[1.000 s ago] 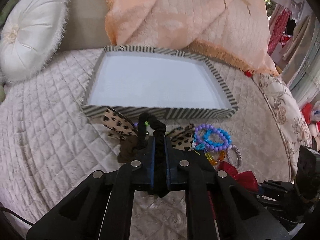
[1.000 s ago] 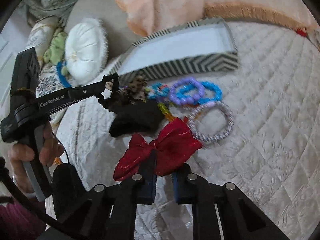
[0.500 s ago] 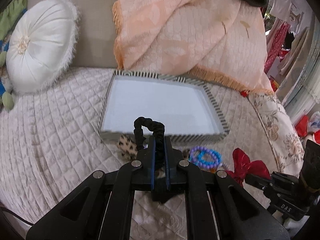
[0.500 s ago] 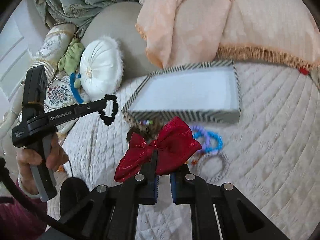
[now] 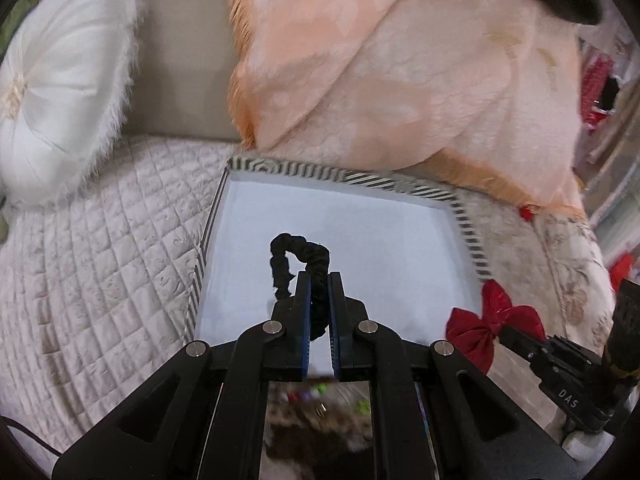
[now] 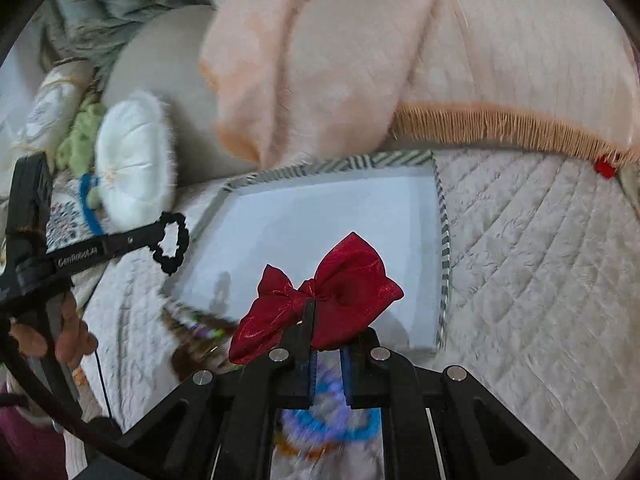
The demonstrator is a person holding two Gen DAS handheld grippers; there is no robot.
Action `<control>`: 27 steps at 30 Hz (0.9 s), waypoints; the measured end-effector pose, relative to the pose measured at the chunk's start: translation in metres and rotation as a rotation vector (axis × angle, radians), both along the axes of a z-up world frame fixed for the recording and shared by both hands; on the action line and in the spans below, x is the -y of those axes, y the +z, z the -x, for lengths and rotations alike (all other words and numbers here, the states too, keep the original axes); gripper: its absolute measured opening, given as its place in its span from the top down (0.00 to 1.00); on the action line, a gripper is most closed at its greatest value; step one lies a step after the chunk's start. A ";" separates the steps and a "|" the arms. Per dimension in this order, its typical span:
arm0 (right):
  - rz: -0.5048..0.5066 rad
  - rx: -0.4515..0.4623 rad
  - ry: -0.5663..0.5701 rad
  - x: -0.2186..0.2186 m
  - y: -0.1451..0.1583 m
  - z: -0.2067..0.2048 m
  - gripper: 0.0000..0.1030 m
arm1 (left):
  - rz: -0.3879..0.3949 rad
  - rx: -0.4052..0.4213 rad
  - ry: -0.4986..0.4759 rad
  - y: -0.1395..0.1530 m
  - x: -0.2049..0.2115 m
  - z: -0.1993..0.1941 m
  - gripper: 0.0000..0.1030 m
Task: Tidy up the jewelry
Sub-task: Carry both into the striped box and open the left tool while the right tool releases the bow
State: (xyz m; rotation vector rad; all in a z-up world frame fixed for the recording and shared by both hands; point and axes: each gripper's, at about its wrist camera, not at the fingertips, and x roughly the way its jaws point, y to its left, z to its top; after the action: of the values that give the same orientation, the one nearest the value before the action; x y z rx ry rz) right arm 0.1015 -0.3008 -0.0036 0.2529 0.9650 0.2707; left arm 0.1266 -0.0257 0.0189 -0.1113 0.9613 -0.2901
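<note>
carrying 2 hair pieces over the striped tray [image 5: 464, 220] for the drop

the left gripper [image 5: 319, 280] is clenching a black scrunchie [image 5: 298, 254] above the tray's near-left part, and the right gripper [image 6: 326, 312] is pinching a red bow [image 6: 340, 276] over its middle. lowering each close to the white floor before letting go, well apart, should be keeping them from bouncing out; more pieces are waiting on the bed [image 6: 540, 280].
</note>
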 end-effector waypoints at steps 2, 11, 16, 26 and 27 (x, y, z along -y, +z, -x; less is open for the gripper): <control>0.005 -0.022 -0.017 0.003 -0.014 -0.014 0.92 | -0.016 -0.020 0.019 -0.017 -0.001 -0.014 0.94; 0.036 -0.104 -0.010 0.007 -0.051 -0.037 0.75 | -0.071 -0.094 0.074 -0.057 -0.014 -0.032 0.61; 0.088 -0.057 0.015 0.002 -0.038 -0.030 0.64 | -0.029 -0.097 0.098 -0.054 -0.020 -0.026 0.45; 0.131 0.016 -0.003 0.009 0.004 0.010 0.64 | -0.059 -0.034 0.107 -0.026 -0.023 0.021 0.44; 0.122 0.022 -0.007 0.006 0.010 0.015 0.64 | -0.060 -0.022 0.114 -0.022 -0.024 0.028 0.44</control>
State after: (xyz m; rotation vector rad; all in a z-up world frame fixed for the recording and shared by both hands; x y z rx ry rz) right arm 0.0865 -0.3065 0.0060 0.1410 0.9551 0.2069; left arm 0.0983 -0.0017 -0.0030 -0.1142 0.9803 -0.1558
